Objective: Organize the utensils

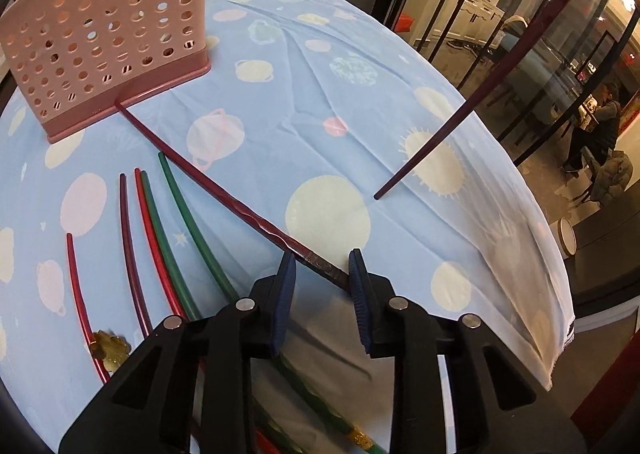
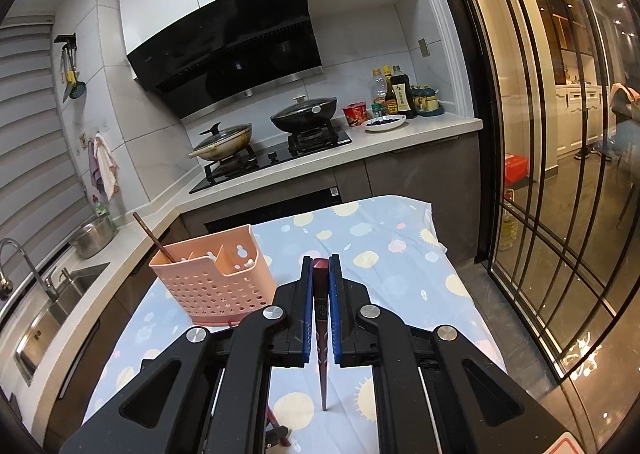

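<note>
A pink perforated utensil holder point(image 1: 108, 42) point(image 2: 216, 278) stands at the table's far left, with one brown chopstick point(image 2: 150, 234) leaning in it. A dark red chopstick point(image 1: 224, 190) lies on the cloth, running from the holder's base to my left gripper point(image 1: 321, 260). Its near end sits between the open blue pads point(image 1: 286, 274), close to the right one, and is not pinched. My right gripper point(image 2: 321, 260) is shut on a maroon chopstick point(image 2: 322, 354) point(image 1: 432, 142) that points steeply down, its tip just above the cloth. Several red, green and purple chopsticks point(image 1: 152, 238) lie to the left.
The table wears a light blue planet-print cloth point(image 1: 320, 94) that hangs over the right edge. Glass sliding doors point(image 2: 560, 174) stand to the right, and a person point(image 1: 600, 122) sits beyond them. A counter with a stove point(image 2: 272, 150) and a sink point(image 2: 52, 306) runs behind and to the left.
</note>
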`<action>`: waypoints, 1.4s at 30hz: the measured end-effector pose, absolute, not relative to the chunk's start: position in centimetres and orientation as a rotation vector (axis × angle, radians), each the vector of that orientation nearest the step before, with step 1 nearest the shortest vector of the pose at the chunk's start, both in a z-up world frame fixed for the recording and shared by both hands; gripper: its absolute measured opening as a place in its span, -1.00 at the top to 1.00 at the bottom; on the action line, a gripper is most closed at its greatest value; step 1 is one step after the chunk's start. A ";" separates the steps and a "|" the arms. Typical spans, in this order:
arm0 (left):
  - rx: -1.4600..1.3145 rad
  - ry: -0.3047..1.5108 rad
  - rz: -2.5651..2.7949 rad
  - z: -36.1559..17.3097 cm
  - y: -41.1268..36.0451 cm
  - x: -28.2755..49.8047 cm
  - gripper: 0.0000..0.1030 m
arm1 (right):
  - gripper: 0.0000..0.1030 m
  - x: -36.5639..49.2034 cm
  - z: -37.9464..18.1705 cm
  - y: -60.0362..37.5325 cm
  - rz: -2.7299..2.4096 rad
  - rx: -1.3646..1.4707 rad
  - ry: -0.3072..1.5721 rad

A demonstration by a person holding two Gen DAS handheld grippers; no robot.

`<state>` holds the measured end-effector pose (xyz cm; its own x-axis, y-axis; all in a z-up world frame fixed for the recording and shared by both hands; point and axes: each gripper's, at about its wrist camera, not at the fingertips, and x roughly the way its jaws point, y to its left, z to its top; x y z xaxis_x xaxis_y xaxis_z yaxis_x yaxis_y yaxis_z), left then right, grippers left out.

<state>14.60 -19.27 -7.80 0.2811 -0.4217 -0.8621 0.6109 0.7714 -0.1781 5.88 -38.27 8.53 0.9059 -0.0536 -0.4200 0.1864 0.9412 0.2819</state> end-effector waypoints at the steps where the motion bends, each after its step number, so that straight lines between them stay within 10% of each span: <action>1: 0.202 1.083 -0.692 -7.8 -19.2 14.5 0.47 | 0.86 5.8 8.5 -38.2 -0.126 0.324 0.420; 9: 0.206 1.057 -0.631 -8.0 -20.9 14.0 0.28 | 0.86 5.4 8.6 -37.8 -0.118 0.322 0.422; 16: 0.158 1.086 -0.661 -7.6 -19.4 13.6 1.00 | 0.86 5.1 8.8 -37.5 -0.112 0.317 0.425; 25: 0.164 1.111 -0.669 -7.5 -17.6 11.8 0.98 | 0.86 4.4 9.0 -36.9 -0.106 0.311 0.426; 27: 0.156 1.096 -0.643 -7.2 -18.2 12.3 0.67 | 0.86 4.3 8.9 -36.8 -0.106 0.311 0.425; 29: 0.147 1.069 -0.603 -7.1 -19.0 13.1 -0.13 | 0.86 4.2 9.0 -36.8 -0.112 0.309 0.424; 33: 0.189 1.050 -0.547 -8.1 -21.1 14.2 -0.18 | 0.86 4.3 9.0 -36.8 -0.115 0.308 0.428; 36: 0.240 1.020 -0.526 -8.1 -21.4 13.7 0.01 | 0.86 4.4 9.0 -36.9 -0.112 0.307 0.430; 38: 0.251 1.016 -0.526 -8.0 -20.7 13.3 0.52 | 0.86 4.2 9.0 -36.8 -0.110 0.307 0.429; 42: 0.250 1.036 -0.570 -7.9 -19.1 12.3 0.70 | 0.86 4.2 9.0 -36.9 -0.105 0.312 0.427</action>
